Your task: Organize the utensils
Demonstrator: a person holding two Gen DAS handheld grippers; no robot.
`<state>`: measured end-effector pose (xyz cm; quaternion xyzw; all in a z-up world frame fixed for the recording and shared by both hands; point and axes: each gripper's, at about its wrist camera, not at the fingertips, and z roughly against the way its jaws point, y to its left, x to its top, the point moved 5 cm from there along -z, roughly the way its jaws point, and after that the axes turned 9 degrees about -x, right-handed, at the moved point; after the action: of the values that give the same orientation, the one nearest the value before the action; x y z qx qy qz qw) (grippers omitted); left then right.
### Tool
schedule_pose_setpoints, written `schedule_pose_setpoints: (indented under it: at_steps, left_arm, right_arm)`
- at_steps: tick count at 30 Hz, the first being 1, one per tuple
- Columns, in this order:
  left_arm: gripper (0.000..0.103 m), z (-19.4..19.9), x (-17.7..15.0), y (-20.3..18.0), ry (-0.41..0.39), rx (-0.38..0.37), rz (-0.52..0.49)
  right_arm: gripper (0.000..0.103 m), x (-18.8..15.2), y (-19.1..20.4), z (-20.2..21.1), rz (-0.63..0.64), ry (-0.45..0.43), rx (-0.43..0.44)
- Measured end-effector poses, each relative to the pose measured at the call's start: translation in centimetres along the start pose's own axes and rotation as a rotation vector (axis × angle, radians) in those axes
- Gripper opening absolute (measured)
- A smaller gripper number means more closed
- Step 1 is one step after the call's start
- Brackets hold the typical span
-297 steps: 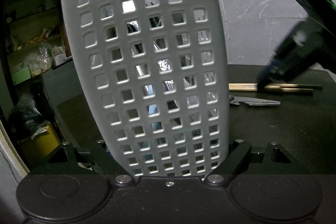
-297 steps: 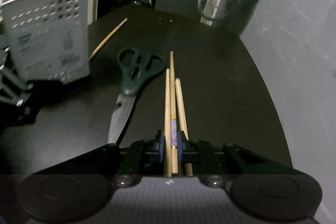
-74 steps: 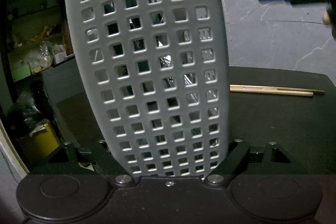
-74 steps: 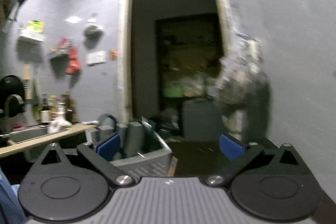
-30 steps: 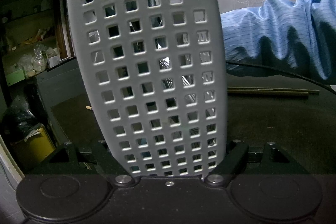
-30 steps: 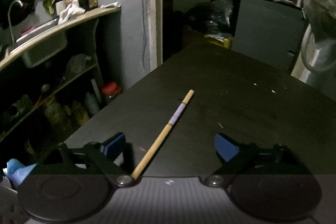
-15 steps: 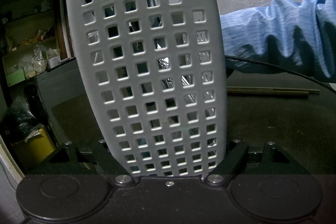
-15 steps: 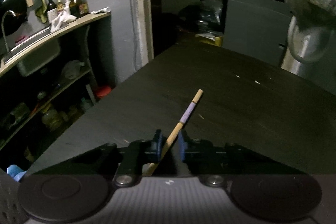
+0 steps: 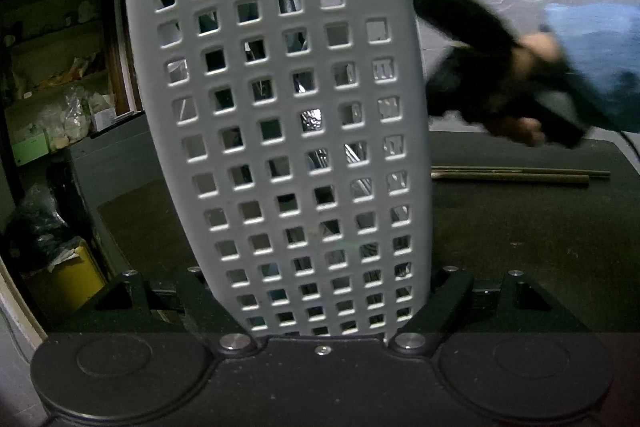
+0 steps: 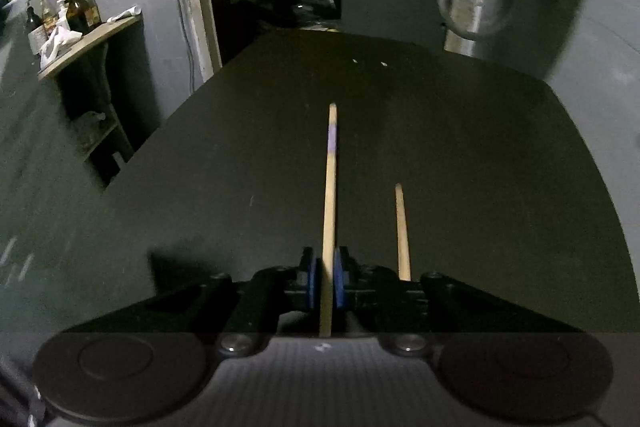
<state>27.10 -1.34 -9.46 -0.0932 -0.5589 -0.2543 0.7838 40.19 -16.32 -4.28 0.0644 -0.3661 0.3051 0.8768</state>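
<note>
My left gripper (image 9: 320,291) is shut on the grey perforated utensil holder (image 9: 288,131), which stands upright on the black table and fills the left wrist view; metal utensils glint through its holes. My right gripper (image 10: 325,277) is shut on a wooden chopstick with a purple band (image 10: 330,187), which points forward above the table. It shows blurred in the left wrist view (image 9: 480,67), just right of the holder's rim. Another chopstick (image 10: 401,231) lies on the table to the right of the held one. Two chopsticks (image 9: 516,174) lie right of the holder.
The black table (image 10: 480,147) ends at a far edge with a metal pot (image 10: 476,7) beyond it. A wooden shelf with bottles (image 10: 72,15) stands at the left. A shelf unit (image 9: 60,99) and a yellow bin (image 9: 64,279) sit left of the holder.
My right gripper closed on the purple-banded chopstick, lifted it off the table and swung right, toward the holder's rim. The left gripper and holder have stayed still.
</note>
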Motion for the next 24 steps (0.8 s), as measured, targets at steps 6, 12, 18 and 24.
schedule_pose_setpoints:
  at_steps: [6, 12, 18, 24]
  left_arm:
    - [0.081, 0.1, 0.0, 0.0, 0.003, -0.003, -0.005]
    - [0.082, 0.0, 0.2, -0.2, 0.008, 0.002, -0.014]
    - [0.082, 0.1, 0.4, -0.6, 0.014, 0.01, -0.02]
    - [0.082, 0.1, 0.6, -1.1, 0.015, 0.014, -0.024]
  right_arm:
    - [0.005, -4.9, 1.7, 4.4, -0.025, -0.042, -0.038]
    - [0.02, -4.6, 1.5, 5.2, -0.059, -0.094, -0.07]
    - [0.029, -0.2, 0.7, 1.8, -0.06, -0.127, -0.049]
    - [0.007, 0.7, 0.1, -0.8, -0.097, -0.068, 0.005]
